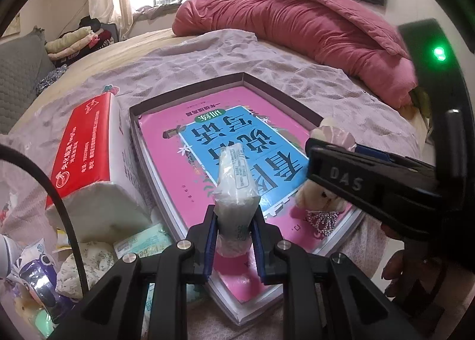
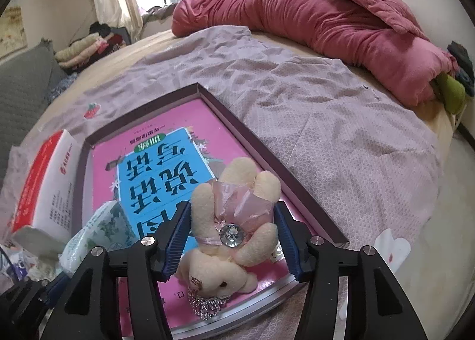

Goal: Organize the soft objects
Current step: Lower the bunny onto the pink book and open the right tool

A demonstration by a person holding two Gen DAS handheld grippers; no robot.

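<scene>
Plush bunny [image 2: 228, 233] lay head-down on the pink book [image 2: 154, 179] inside the shallow box [image 2: 267, 159], a rhinestone at its bow and a small tiara beneath its head. Your right gripper [image 2: 231, 233] straddled it with jaws parted, the blue pads not pressing on the fur. In the left wrist view, "DAS" was readable on that gripper's body. Your left gripper [image 1: 234, 239] was clamped on a clear-wrapped tissue pack [image 1: 236, 188] held above the book's near edge; its label was too small to read. A red-and-white tissue package [image 1: 89, 159] leaned just beside the box's left wall. To the right of the box the lilac sheet [image 2: 341, 132] lay open up to the rolled pink quilt [image 2: 311, 22].
</scene>
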